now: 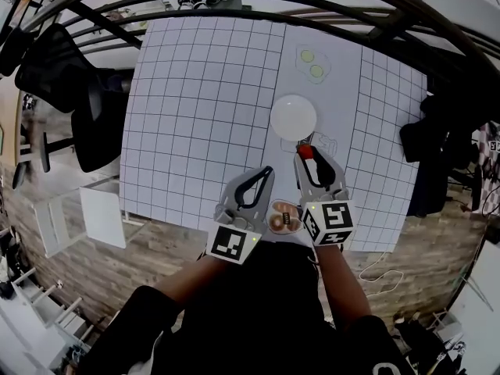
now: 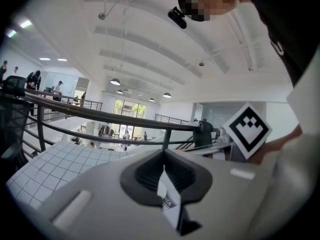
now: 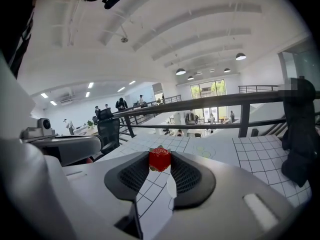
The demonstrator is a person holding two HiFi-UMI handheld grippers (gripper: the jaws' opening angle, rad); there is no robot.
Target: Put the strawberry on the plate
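Observation:
A small red strawberry [image 1: 305, 151] is pinched at the tips of my right gripper [image 1: 306, 155], which is shut on it. In the right gripper view the strawberry [image 3: 160, 158] sits between the ribbed pads, above the gridded mat. A round white plate [image 1: 293, 117] lies on the table just beyond the strawberry, whose far side is close to the plate's near rim. My left gripper [image 1: 268, 172] hangs to the left of the right one over the table's near edge, shut with nothing in it. Its pads [image 2: 150, 176] meet at the tip.
A white gridded mat [image 1: 203, 108] covers the table. Two pale green pieces [image 1: 311, 62] lie in drawn outlines beyond the plate. Black chairs [image 1: 70, 84] stand at the left, a white stool [image 1: 103, 212] at the near left, and a dark bag [image 1: 426, 143] at the right edge.

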